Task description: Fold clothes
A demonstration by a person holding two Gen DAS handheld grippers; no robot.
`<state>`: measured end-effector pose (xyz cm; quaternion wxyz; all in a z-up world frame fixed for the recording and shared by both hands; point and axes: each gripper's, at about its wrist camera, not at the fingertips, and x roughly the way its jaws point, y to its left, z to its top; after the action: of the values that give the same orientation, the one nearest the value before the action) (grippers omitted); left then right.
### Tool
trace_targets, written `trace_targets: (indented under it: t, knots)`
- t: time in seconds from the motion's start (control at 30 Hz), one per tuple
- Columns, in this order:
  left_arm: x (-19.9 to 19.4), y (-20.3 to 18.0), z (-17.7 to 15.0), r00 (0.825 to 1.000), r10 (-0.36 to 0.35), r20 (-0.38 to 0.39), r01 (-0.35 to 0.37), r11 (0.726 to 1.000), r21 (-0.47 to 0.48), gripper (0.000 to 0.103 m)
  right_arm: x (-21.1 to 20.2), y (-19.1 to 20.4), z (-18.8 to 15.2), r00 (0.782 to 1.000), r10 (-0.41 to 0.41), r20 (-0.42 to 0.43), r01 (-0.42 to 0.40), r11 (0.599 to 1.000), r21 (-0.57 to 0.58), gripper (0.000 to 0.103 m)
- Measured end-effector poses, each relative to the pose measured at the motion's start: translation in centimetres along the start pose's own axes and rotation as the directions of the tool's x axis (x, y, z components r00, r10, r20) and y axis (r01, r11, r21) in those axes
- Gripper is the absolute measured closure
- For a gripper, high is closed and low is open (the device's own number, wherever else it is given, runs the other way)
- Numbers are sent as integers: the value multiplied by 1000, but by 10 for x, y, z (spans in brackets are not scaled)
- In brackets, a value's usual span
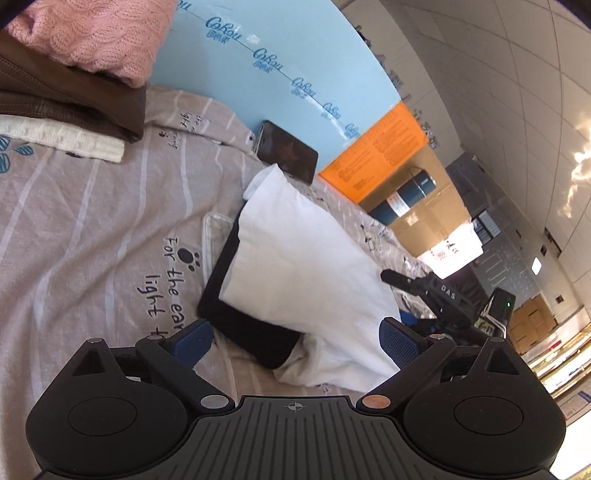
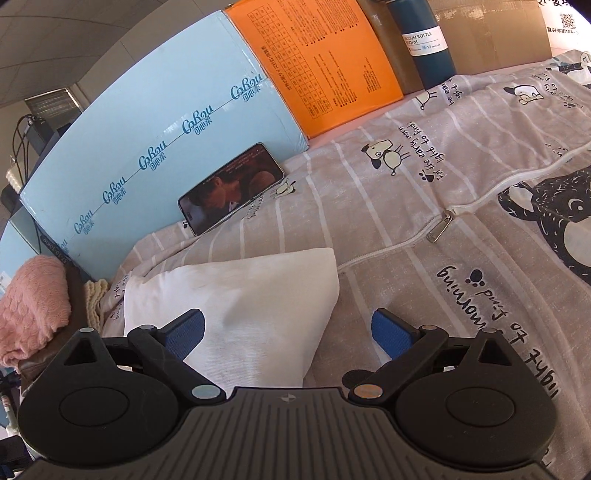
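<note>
Left wrist view shows your left gripper [image 1: 295, 341] with its 2 jaws spread wide and nothing between the pads, hovering over the folded white garment [image 1: 310, 266] on the striped bed cover [image 1: 92, 229]. A black item [image 1: 236, 314] lies half hidden beneath the white cloth; what it is you cannot tell. Your right gripper [image 2: 288, 332] is likewise spread apart and empty, above that garment's corner [image 2: 236, 295]. The pink knit [image 1: 96, 33] on the folded pile is cut off at the frame edge. A phone [image 2: 231, 188] leans against the blue box [image 2: 147, 122].
</note>
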<state>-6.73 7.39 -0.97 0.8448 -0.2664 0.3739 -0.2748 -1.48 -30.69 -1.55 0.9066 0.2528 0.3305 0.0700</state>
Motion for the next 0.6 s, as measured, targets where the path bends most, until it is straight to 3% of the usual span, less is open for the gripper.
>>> trace_targets:
  t: [0.17,0.3,0.47,0.5,0.57,0.6]
  knots:
    - [18,-10,-13,995,-11,-97,17,998,65,4,12,1,0,1000,9,-15,-9,1000,-7,6]
    - [37,-4,-11,990,-80,-113,79,997,-16,2,23,11,0,999,23,-29,-25,999,-48,6]
    - [58,7,7,992,-117,-45,108,980,-165,2,41,21,5,995,77,-64,-80,995,-53,8]
    - [61,8,10,994,-110,-30,102,978,-184,3,43,22,7,995,78,-62,-81,996,-46,10]
    - [62,5,11,996,-90,21,92,978,-187,7,45,23,9,996,70,-58,-73,996,-44,25]
    - [62,3,10,996,-74,44,81,981,-175,21,45,24,9,997,57,-51,-59,997,-53,43]
